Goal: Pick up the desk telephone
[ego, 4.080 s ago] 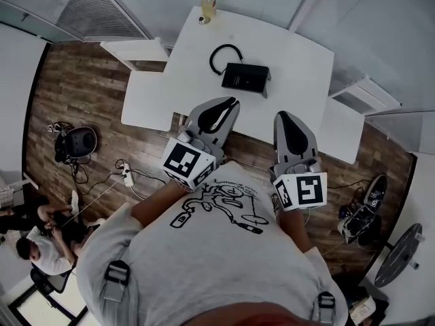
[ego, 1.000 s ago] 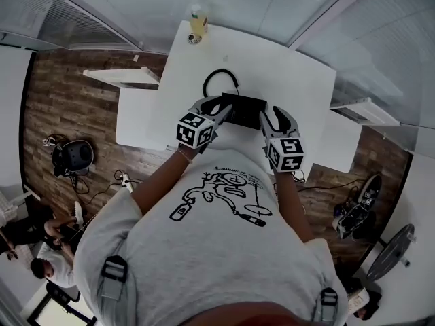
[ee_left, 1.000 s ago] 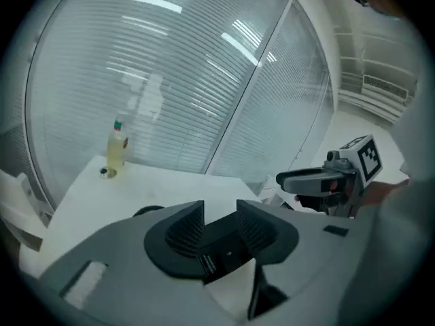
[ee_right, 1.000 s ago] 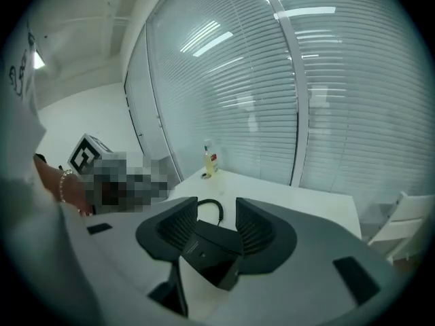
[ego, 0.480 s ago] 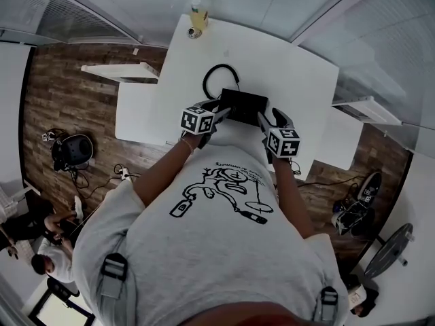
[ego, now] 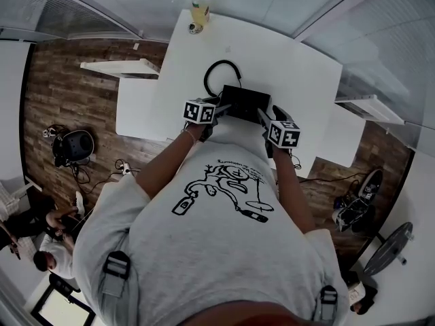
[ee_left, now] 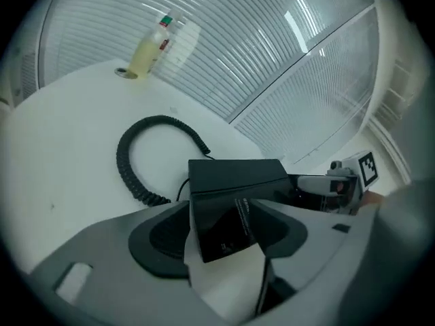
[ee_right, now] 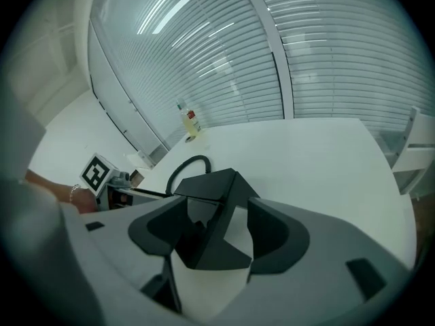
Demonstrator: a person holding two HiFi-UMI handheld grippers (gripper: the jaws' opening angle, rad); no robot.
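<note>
The desk telephone (ego: 243, 102) is a flat black box on the white table (ego: 292, 66), with its coiled cord (ego: 221, 73) looped behind it. My left gripper (ego: 216, 109) is at its left end and my right gripper (ego: 262, 117) at its right end, both angled down. In the left gripper view the telephone's (ee_left: 234, 182) near corner lies between the left gripper's (ee_left: 224, 233) opening jaws, with white table showing beside it. In the right gripper view the telephone's (ee_right: 211, 202) other end sits between the right gripper's (ee_right: 214, 240) opening jaws. Neither pair of pads presses on it.
A yellow drink bottle (ego: 198, 12) and a small round thing beside it stand at the table's far edge. Lower white side surfaces (ego: 132, 107) (ego: 343, 138) flank the table. Blinds and glass walls stand behind. Bags, cables and a seated person (ego: 47, 263) are on the wooden floor.
Both grippers have sunk toward the table and moved forward to the telephone's two ends. Their jaws stand wider than before. The telephone has not moved.
</note>
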